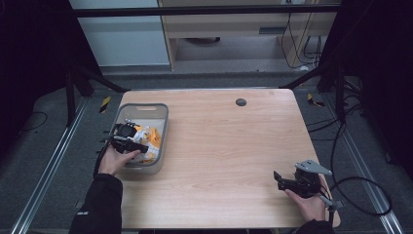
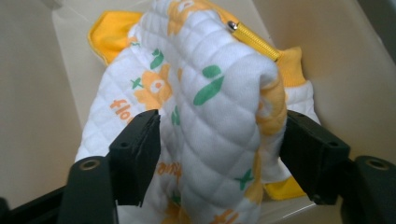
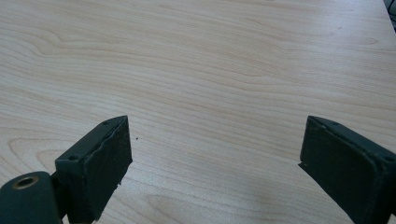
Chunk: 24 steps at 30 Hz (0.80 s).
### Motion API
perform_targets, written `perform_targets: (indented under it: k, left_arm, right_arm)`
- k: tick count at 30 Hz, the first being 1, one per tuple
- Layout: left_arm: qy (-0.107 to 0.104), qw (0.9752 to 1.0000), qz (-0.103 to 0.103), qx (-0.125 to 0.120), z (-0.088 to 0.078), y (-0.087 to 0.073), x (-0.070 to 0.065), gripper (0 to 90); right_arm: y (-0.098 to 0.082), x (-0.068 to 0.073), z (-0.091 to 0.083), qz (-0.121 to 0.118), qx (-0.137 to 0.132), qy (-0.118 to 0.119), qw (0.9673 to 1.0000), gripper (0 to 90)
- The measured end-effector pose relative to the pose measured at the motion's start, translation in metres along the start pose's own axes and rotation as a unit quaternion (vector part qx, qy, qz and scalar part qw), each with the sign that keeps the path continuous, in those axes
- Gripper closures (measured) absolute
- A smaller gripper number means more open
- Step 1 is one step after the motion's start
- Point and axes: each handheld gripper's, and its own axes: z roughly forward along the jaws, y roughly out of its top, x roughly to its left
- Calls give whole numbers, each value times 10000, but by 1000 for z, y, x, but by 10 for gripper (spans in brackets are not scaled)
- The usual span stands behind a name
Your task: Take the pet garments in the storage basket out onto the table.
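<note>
A grey plastic basket (image 1: 141, 106) stands at the table's left side, and a quilted white garment (image 1: 148, 139) with orange flowers lies in it. My left gripper (image 1: 127, 139) reaches into the basket from the near side. In the left gripper view, a raised fold of the garment (image 2: 210, 93) fills the gap of the left gripper (image 2: 219, 154), whose jaws stand wide apart on either side of it. A yellow zip (image 2: 252, 39) runs along the top of the fold. My right gripper (image 1: 278, 179) rests low at the table's near right, open (image 3: 215, 154) over bare wood.
The wooden table (image 1: 219, 146) carries a small black disc (image 1: 240, 102) near its far edge. Basket walls (image 2: 327, 60) close in around the left gripper. Cables lie on the floor (image 1: 360, 195) to the right of the table.
</note>
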Motion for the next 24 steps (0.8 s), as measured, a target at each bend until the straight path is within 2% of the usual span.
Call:
perform_targets:
  k: [7, 14, 24]
  left_arm:
    - [-67, 9998, -94, 155, 0, -1, 1, 475]
    - [-33, 9997, -138, 204, 0, 0, 0, 655]
    - [-68, 9997, -182, 131, -7, 2, 0, 722]
  right_arm:
    - [0, 0, 0, 8, 2, 0, 10000, 88]
    - [0, 0, 0, 8, 13, -3, 10000, 86]
    - [0, 0, 0, 14, 10, 5, 10000, 84]
